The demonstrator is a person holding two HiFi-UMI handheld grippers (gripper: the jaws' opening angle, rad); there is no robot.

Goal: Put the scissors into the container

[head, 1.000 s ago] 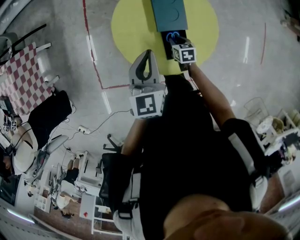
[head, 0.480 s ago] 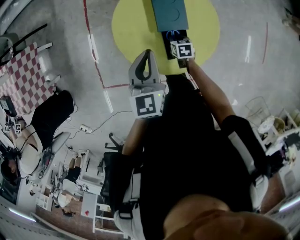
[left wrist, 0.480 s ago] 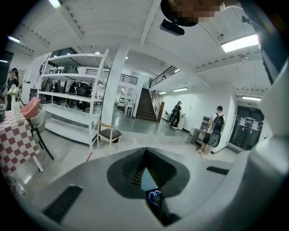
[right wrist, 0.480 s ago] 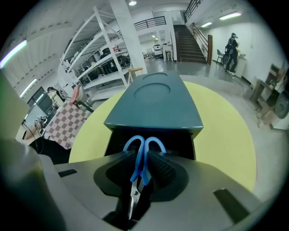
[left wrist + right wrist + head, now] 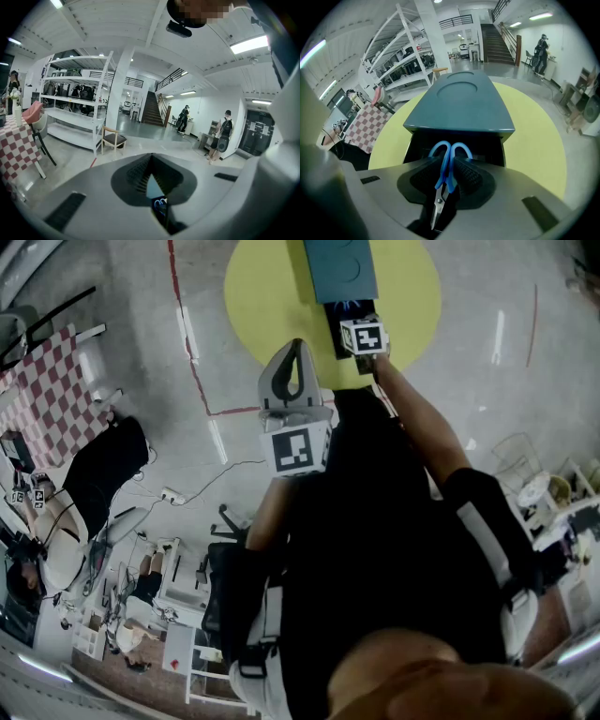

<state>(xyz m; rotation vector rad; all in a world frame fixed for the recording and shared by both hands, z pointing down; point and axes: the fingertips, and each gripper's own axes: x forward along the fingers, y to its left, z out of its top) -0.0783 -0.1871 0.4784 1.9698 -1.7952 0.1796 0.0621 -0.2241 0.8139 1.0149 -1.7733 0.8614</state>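
Head view: the person stands over a yellow round surface with the teal container at 12 o'clock on it, and an open dark compartment on the container's near side. The right gripper is reached out over that compartment. The left gripper hangs back near the body, at about 7 o'clock from the right one and well apart from the container, so the right arm is plainly the nearer. A sliver of blue from the scissors shows just past the right gripper's marker cube. Left gripper view: the jaws are brought together with nothing between them. Only a thin gap remains, and teal and a bit of blue handle show through it at a distance; this gripper points up into the room, towards a shelving rack. Right gripper view: the jaws are clamped on the scissors at the base of the blue handles. The long axis runs along the jaws, with the handle loops leading at 12 o'clock and the closed blades trailing to 6 o'clock. The loops sit right at the mouth of the dark compartment, under the container's teal top. Judgement: the scissors are carried, not yet let go. The compartment lies dead ahead along their axis, so what remains is probably a short push forward, then parting the jaws.
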